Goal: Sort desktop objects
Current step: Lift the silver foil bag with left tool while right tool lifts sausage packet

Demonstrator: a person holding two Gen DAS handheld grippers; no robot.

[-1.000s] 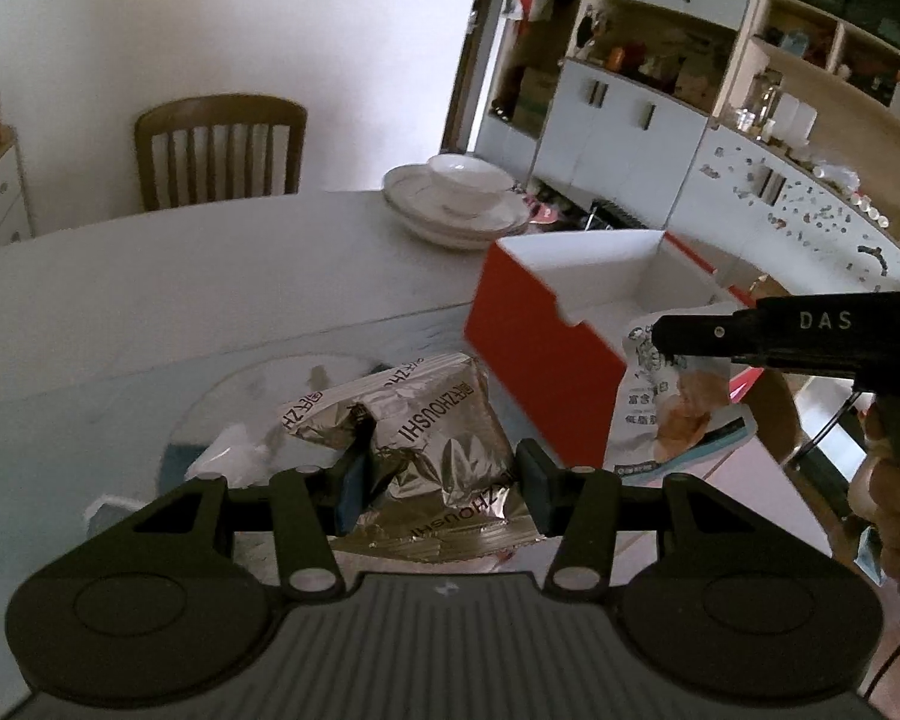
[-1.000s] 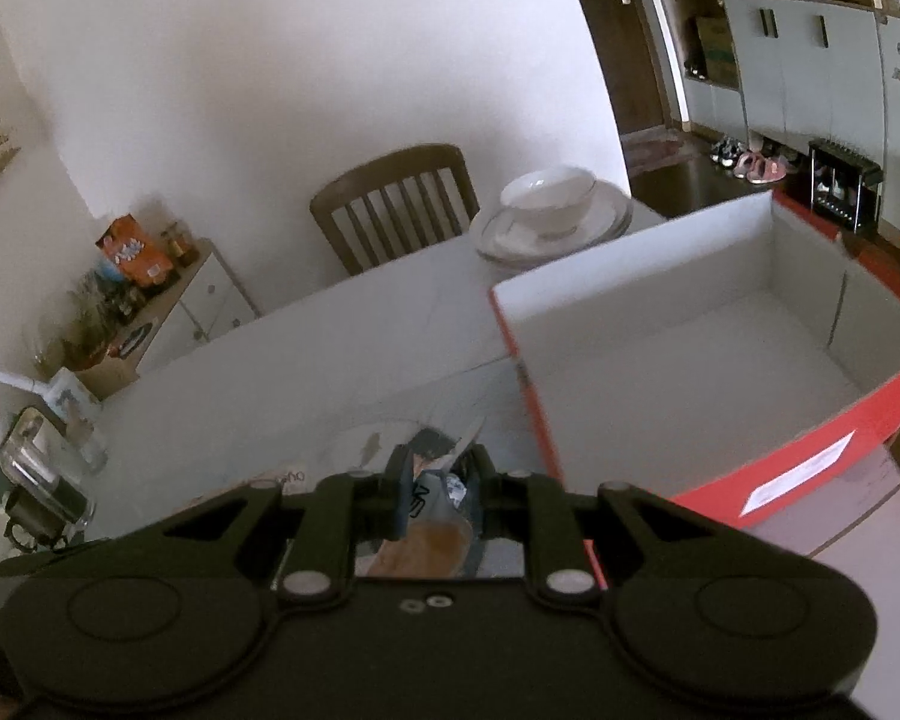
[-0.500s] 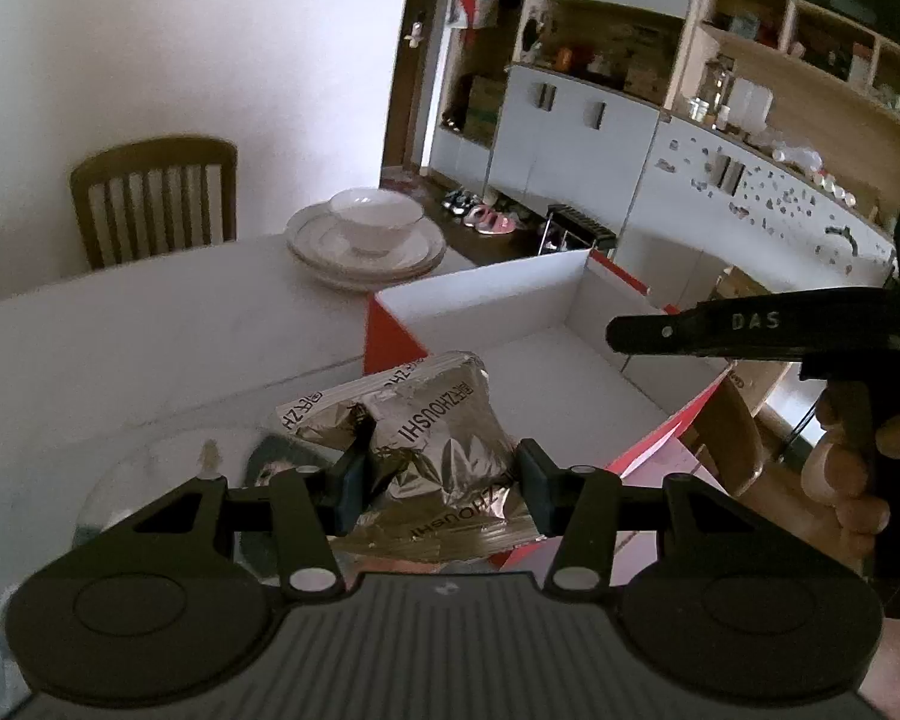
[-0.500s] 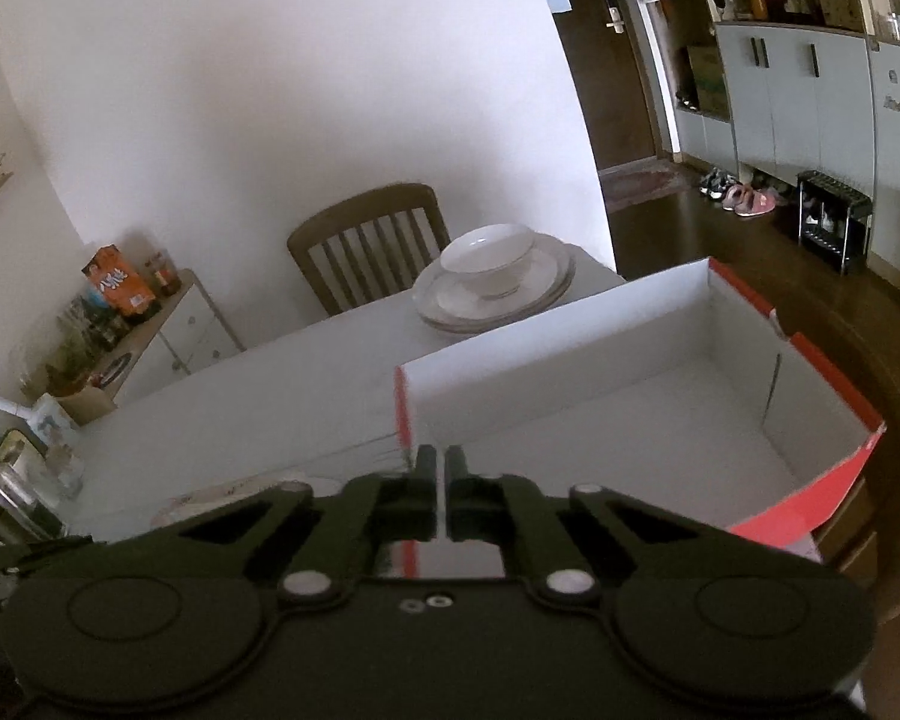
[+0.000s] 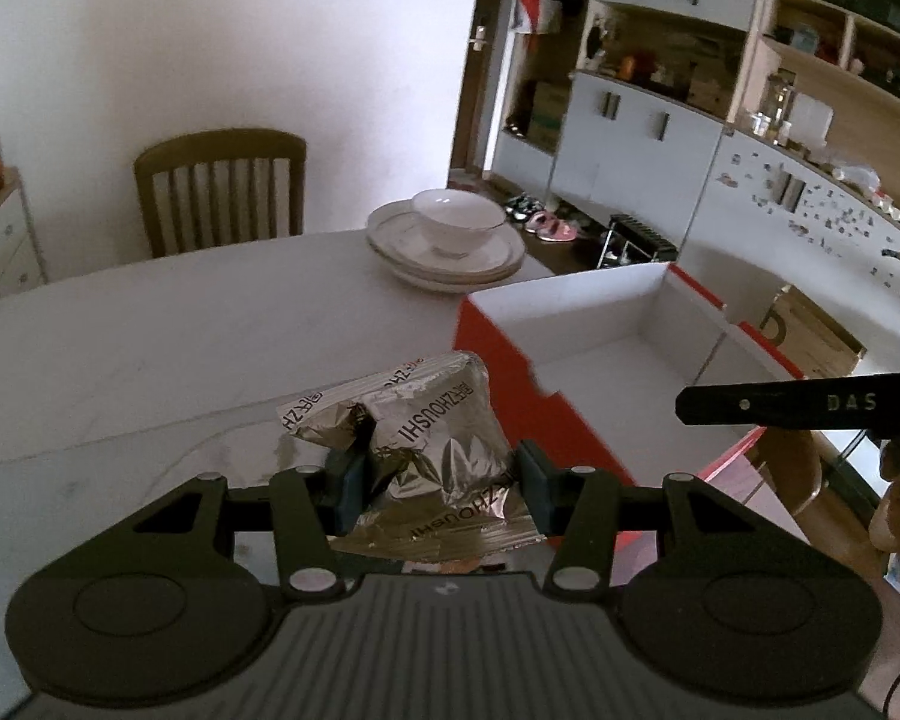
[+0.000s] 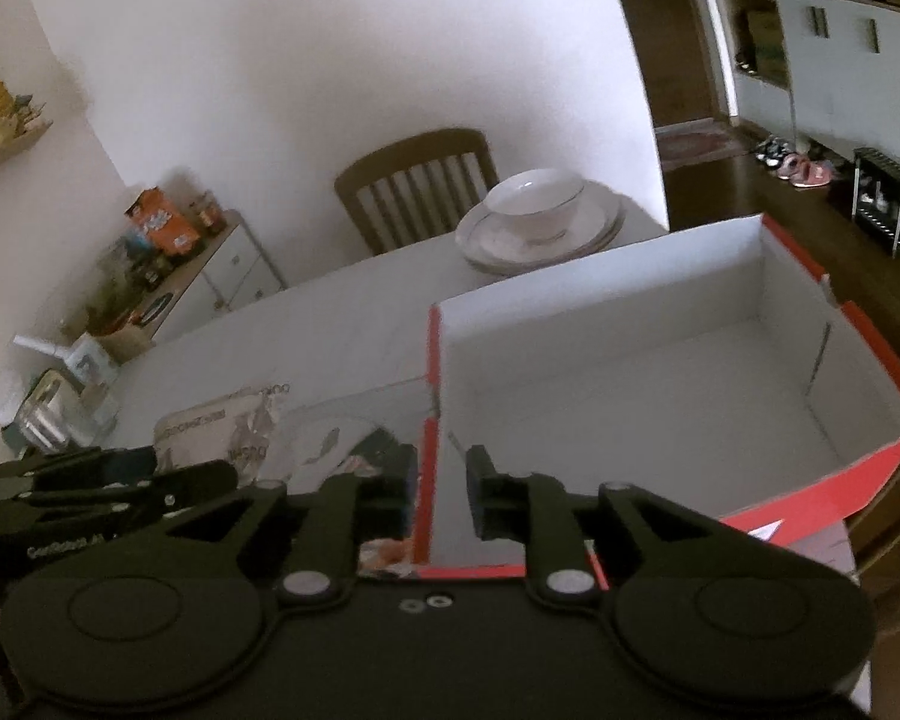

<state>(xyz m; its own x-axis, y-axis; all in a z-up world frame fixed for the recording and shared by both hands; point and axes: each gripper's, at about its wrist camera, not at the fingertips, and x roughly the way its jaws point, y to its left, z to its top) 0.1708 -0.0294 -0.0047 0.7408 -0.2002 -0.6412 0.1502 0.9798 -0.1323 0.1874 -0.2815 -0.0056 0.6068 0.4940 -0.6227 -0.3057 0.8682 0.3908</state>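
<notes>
A crinkled silver foil snack packet [image 5: 444,450] sits between the pads of my left gripper [image 5: 438,471], which is shut on it and holds it above the white table [image 5: 180,330], just left of the box. The red box [image 5: 606,330] with a white inside lies open at the table's right end. My right gripper [image 6: 444,480] hangs over the box's near left corner [image 6: 429,360] with its jaws a little apart and nothing between them. From the left wrist it shows as a black bar [image 5: 780,405] over the box. A bit of orange-and-white packet [image 6: 384,552] shows under it.
A bowl on stacked plates [image 5: 444,240] stands beyond the box, with a wooden chair [image 5: 219,186] behind the table. Jars and boxes crowd a low cabinet [image 6: 168,276] at the left. Shelving [image 5: 660,120] and shoes on the floor lie past the table's right edge.
The right gripper had an orange-and-white packet in its jaws a second ago; now the jaws stand apart and empty over the box. The left gripper has shifted with the silver packet still held.
</notes>
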